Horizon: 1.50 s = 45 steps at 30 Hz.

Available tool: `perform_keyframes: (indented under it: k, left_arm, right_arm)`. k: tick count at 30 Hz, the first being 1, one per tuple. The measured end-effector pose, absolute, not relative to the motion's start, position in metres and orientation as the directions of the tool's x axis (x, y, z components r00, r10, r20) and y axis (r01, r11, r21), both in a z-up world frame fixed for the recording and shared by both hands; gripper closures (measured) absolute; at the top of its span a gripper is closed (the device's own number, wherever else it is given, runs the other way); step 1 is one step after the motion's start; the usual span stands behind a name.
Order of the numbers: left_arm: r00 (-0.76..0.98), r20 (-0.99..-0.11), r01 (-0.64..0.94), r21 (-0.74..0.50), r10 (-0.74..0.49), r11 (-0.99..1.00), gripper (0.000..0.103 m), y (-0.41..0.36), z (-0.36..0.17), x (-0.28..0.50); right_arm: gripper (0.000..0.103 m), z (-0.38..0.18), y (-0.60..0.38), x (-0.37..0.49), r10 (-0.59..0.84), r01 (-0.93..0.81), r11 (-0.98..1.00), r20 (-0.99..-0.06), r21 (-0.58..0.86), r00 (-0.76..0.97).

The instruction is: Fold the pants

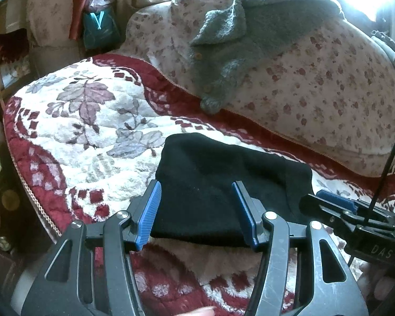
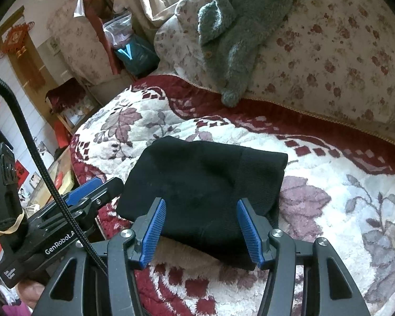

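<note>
The black pants (image 1: 218, 184) lie folded into a compact bundle on the red and white floral bedspread (image 1: 87, 131), with pale fleece lining showing at the near edge. My left gripper (image 1: 197, 210) hovers open just in front of the bundle, nothing between its blue pads. In the right wrist view the same pants (image 2: 202, 184) sit ahead of my right gripper (image 2: 201, 226), which is also open and holds nothing. The right gripper's blue-tipped fingers (image 1: 334, 200) show at the right of the left view; the left gripper's fingers (image 2: 92, 187) show at the left of the right view.
A grey fuzzy cardigan (image 1: 237, 42) is draped over a floral pillow (image 1: 316, 84) behind the pants. A teal bag (image 1: 100, 29) stands past the bed's far corner. The bedspread's edge (image 1: 26, 184) drops off at the left, with furniture beyond. A black cable (image 2: 34, 147) runs from the left gripper.
</note>
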<state>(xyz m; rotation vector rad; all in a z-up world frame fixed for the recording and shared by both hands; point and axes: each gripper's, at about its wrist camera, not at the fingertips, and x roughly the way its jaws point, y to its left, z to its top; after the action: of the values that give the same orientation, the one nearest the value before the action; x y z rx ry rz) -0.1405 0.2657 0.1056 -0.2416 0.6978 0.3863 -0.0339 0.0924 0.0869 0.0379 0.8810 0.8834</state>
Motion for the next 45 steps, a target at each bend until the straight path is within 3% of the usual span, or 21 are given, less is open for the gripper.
perform_keyframes:
  k: [45]
  left_arm:
    - [0.69,-0.664,-0.445,-0.076,0.288,0.892,0.047,0.268,0.106,-0.142]
  right_arm:
    - [0.048,0.081,0.109,-0.034,0.683,-0.682,0.637,-0.674,0.36,0.281]
